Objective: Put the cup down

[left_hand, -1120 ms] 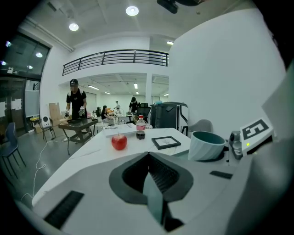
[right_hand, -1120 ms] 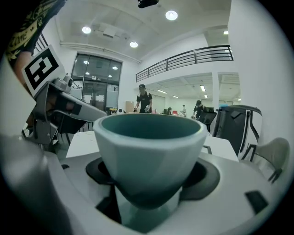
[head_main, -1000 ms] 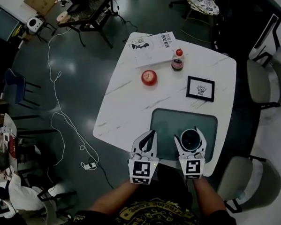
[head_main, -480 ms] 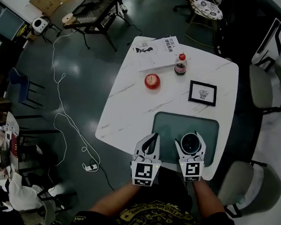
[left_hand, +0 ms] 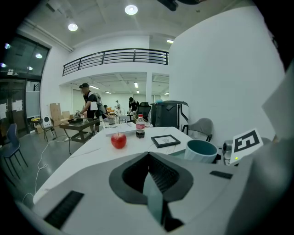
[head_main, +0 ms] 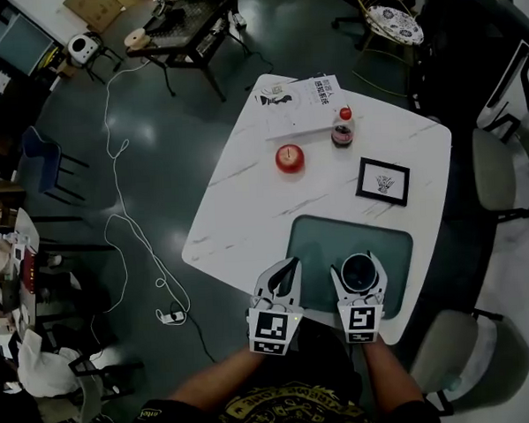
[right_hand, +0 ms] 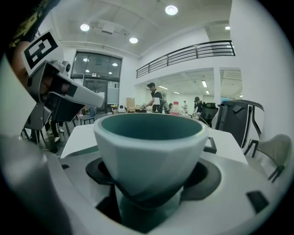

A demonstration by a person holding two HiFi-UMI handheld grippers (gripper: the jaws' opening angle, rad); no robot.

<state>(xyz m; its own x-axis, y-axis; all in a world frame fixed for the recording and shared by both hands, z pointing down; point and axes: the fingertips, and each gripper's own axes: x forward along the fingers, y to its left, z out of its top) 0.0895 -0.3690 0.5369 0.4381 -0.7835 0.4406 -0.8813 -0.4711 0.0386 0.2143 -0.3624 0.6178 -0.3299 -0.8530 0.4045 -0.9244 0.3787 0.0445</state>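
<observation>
As the right claw [head_main: 358, 267] clamps the pale, teal-lined cup [right_hand: 151, 151] by its sides, cup upright over the green mat [head_main: 319, 240] at the white counter's [head_main: 247, 207] near edge, left claw [head_main: 289, 265] just beside, jaws together, empty, apple [head_main: 289, 157], bottle [head_main: 342, 130], framed picture [head_main: 383, 181] farther back.

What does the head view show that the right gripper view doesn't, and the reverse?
Only the head view: the red apple on the white table, the white cable on the floor, and the right gripper seen from above, closed on the cup. Only the right gripper view: the cup's faceted side up close, ceiling lights, a balcony railing, people standing far off. Both: the cup, the left gripper beside it, the table.
</observation>
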